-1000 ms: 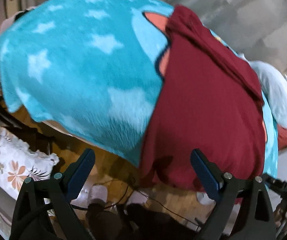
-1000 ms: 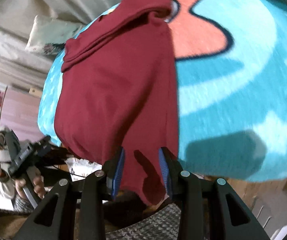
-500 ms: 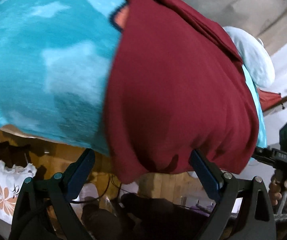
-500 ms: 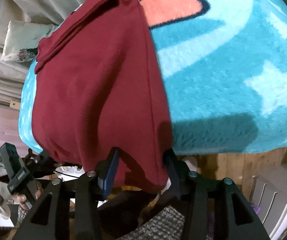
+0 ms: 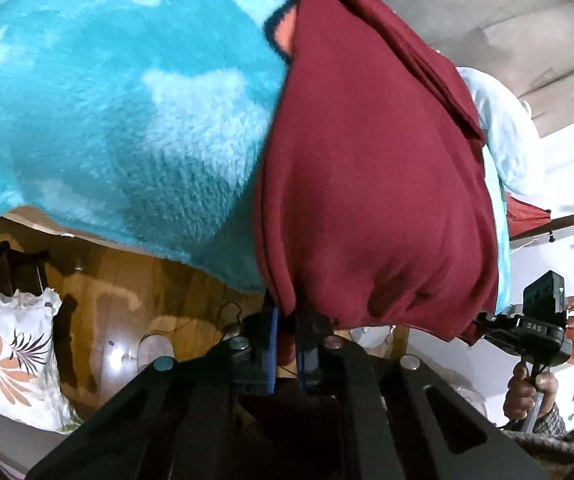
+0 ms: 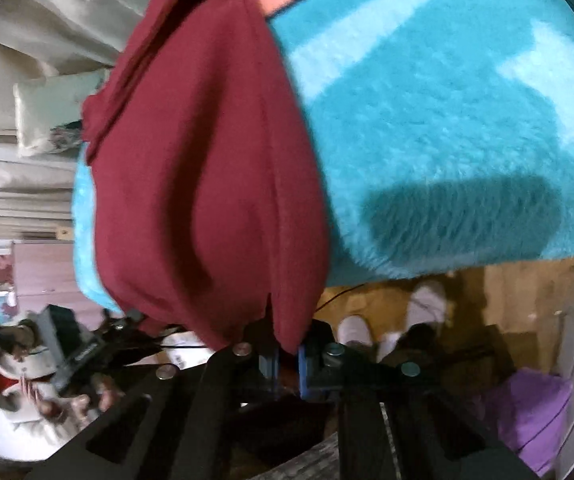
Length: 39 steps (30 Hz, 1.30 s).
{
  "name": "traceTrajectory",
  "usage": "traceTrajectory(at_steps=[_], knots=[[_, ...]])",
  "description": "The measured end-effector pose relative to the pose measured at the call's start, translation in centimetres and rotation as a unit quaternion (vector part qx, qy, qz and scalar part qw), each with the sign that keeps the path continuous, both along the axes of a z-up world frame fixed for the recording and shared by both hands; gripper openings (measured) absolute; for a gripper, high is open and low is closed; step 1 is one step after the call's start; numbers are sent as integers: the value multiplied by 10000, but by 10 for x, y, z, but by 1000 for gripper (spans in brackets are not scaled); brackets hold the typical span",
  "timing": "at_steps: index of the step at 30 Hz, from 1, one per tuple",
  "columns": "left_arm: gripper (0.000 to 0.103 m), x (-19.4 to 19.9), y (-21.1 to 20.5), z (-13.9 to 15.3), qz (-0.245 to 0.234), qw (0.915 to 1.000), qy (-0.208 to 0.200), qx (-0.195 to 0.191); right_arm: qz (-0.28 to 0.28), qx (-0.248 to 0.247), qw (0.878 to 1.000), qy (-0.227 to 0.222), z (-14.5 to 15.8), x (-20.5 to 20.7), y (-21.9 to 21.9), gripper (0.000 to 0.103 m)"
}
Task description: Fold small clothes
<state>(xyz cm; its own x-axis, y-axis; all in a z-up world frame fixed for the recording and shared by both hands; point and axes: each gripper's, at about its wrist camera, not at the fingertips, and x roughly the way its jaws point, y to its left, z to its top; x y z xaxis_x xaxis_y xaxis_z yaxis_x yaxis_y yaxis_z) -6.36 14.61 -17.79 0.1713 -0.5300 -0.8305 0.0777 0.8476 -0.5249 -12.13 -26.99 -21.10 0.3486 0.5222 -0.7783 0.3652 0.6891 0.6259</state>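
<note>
A dark red garment [image 5: 371, 184] lies on a turquoise fleece blanket with pale stars [image 5: 119, 112], its near hem hanging over the bed edge. My left gripper [image 5: 287, 320] is shut on the hem's left corner, the cloth pinched between its blue pads. In the right wrist view the same red garment [image 6: 207, 160] runs away from me over the blanket [image 6: 447, 120]. My right gripper [image 6: 287, 350] is shut on the hem's right corner. The far end of the garment is bunched in folds.
A white floral cushion [image 5: 11, 356] lies at lower left on the wooden floor [image 5: 127, 300]. A pale pillow [image 5: 503, 132] sits beyond the garment. The other hand-held gripper shows at right [image 5: 535, 328]. Feet in white shoes [image 6: 391, 320] stand on the floor.
Both grippers moved in to the garment's near hem and closed on it; the left went from wide open to shut on the left corner, the right from partly open to shut.
</note>
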Motion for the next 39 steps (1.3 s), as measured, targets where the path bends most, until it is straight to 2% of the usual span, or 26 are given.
traceTrajectory(at_steps=[8,13,18,21,25,30,34,39], knots=[[6,-9,21,50,312,9989,-326,-104,394,399,9963,-644,64,5,8,7],[6,5,22,101,609,9952,-698,-307,438,626,9902,-1166,97,19,-5,7],[6,28,13,138,816,9907,-992,-457,419,923,9821,-1588,116,38,-17,7],[6,44,3,152,912,9882,-1170,-377,467,1088,9773,-1758,121,55,-27,7],[6,67,-9,165,1056,9850,-1337,-284,526,1167,9734,-1898,129,77,-39,7],[6,113,-18,172,1114,9842,-1373,26,510,990,9723,-2056,148,120,-46,7],[7,166,-26,170,1075,9849,-1354,118,304,901,9728,-2113,154,155,-57,7],[7,245,-48,147,904,9882,-1212,263,-179,377,9826,-1810,142,213,-68,7]])
